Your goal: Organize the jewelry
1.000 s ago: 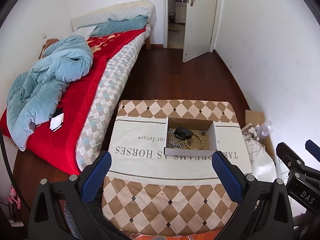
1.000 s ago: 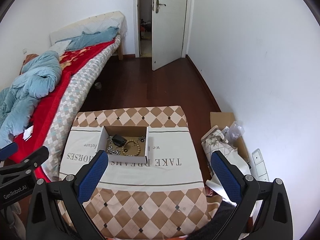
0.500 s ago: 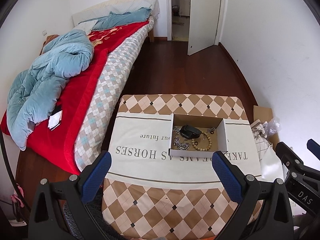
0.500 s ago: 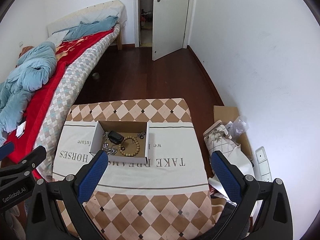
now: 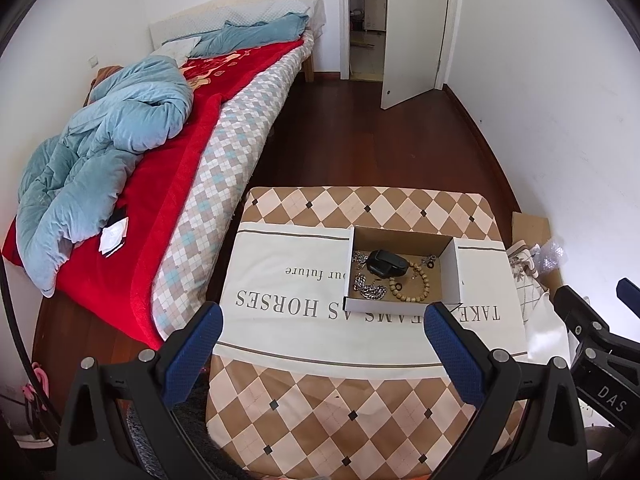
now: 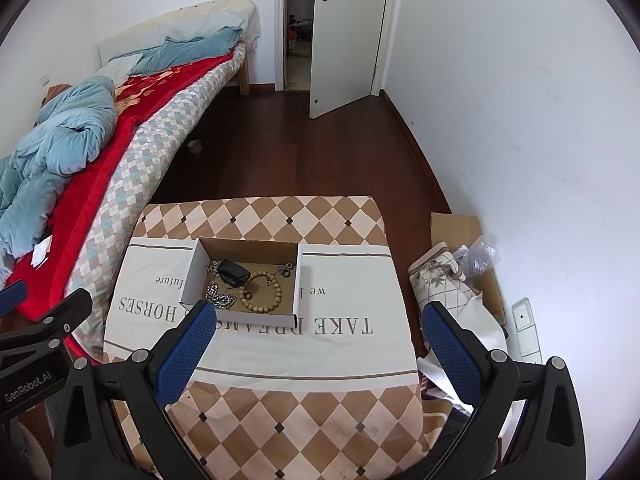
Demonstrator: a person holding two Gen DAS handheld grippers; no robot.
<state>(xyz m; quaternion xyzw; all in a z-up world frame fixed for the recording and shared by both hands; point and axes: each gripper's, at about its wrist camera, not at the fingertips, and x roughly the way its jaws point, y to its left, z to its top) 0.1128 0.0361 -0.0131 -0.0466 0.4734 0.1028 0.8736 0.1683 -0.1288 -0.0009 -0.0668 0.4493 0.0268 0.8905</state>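
Left gripper: we hold the left gripper [image 5: 320, 334] above the near half of the table, its 2 blue-padded jaws spread wide with nothing between them.
Right gripper: we hold the right gripper [image 6: 318, 334] likewise high and back from the work, jaws wide apart and empty; each tool shows at the edge of the other's view.
Table: we see a small table draped in a brown-and-cream diamond-patterned cloth with a printed white band [image 5: 288, 280], standing just right of the bed.
Box: a shallow open cardboard box with white outer walls [image 6: 192, 276] sits on the white band, toward the far side of the table.
Jewelry: inside the box we count a round bracelet of tan wooden beads [image 5: 410, 286] at the near right, a heap of silver chain links [image 5: 370, 288] at the near left, a black oval case-like object [image 5: 386, 261] at the far middle, and a few small dark rings [image 5: 430, 261] at the far right.
Done: we judge all the pieces we can see are gathered in the 1 box; none lies loose on the cloth.
Left: we judge the sorting itself is not begun, since the pieces lie mixed and partly touching, and neither tool is near them.
Unclear: we cannot tell what the black object is.
Surroundings: a bed with a red blanket and a rumpled pale-blue quilt [image 5: 104, 148] lies to the left.
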